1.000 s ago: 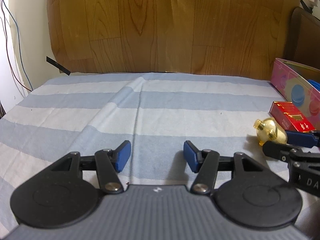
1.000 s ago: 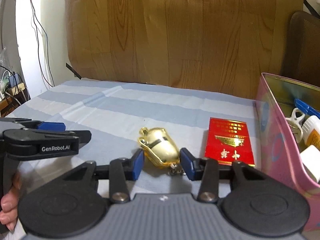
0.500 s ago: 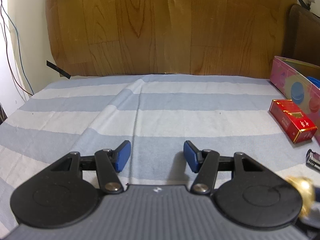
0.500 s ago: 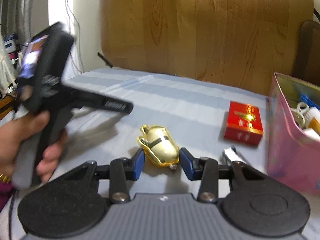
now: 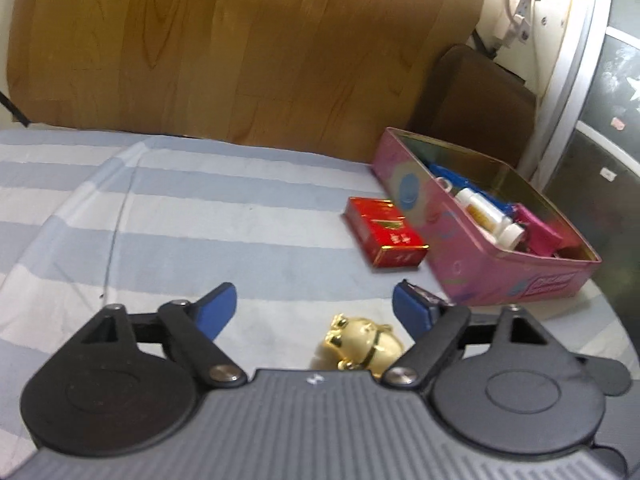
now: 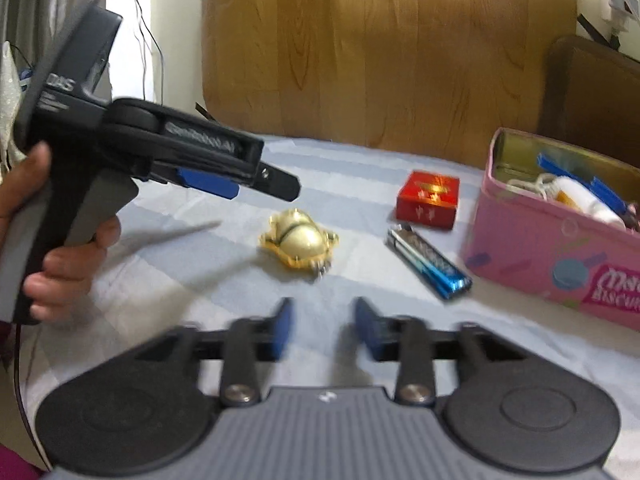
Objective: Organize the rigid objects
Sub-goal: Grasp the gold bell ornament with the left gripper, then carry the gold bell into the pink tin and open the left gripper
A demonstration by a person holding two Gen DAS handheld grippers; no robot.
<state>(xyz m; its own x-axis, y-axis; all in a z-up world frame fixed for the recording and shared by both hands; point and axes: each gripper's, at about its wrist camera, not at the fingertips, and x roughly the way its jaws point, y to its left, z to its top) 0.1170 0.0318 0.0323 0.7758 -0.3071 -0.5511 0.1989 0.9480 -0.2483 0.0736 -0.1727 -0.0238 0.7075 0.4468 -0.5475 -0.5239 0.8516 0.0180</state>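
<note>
A gold piggy figurine (image 6: 298, 242) lies on the striped cloth, a little ahead of my right gripper (image 6: 324, 328). That gripper's jaws are opening with nothing between them. My left gripper (image 5: 314, 300), held in a hand (image 6: 60, 264), hovers above and to the left of the figurine (image 5: 360, 344). Its jaws are opening wide, and the figurine shows between the fingers without touching the pads. A blue lighter (image 6: 428, 264) and a red box (image 6: 428, 200) lie beside the pink tin (image 6: 532, 248). In the left wrist view the red box (image 5: 384, 236) sits against the tin (image 5: 500, 276).
The tin holds a white bottle (image 5: 488, 216), blue items and a magenta piece. A wood-patterned panel (image 5: 240, 52) stands behind the bed, and a brown cushion (image 5: 476, 96) sits behind the tin. Cables hang at the far left (image 6: 148, 40).
My right gripper let go of the gold figurine and drew back from it. My left gripper swung right toward the tin, rose, and its jaws spread much wider.
</note>
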